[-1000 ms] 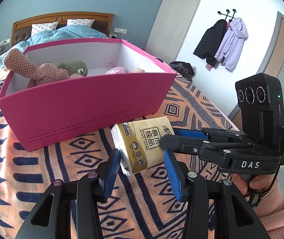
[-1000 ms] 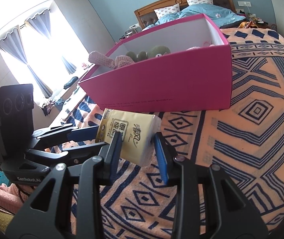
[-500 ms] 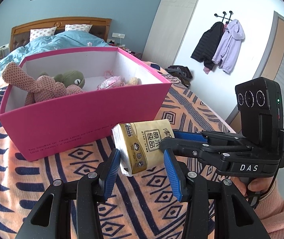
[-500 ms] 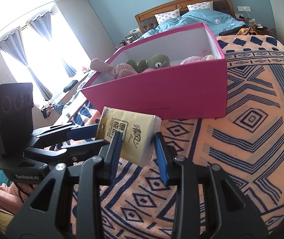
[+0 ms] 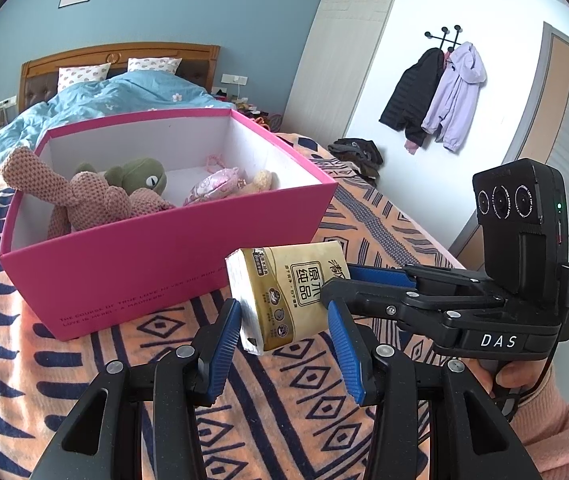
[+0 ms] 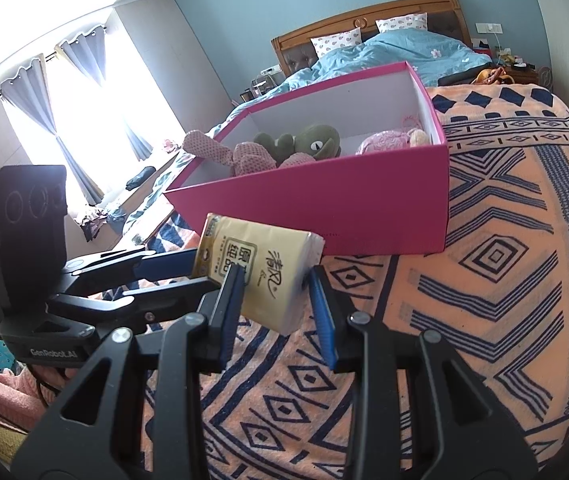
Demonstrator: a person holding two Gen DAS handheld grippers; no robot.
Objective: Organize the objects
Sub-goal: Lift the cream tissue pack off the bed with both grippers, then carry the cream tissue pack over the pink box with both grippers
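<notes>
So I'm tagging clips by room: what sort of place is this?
A bedroom: a wooden headboard with pillows and a blue duvet, and jackets on a wall rack.

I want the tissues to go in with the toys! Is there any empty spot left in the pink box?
Yes. The pink box has bare white floor at its far end, behind the green frog plush and pink pouch. The near left end is crowded by the knitted bunny. The tissue pack, between both grippers, would fit at the back.
</notes>
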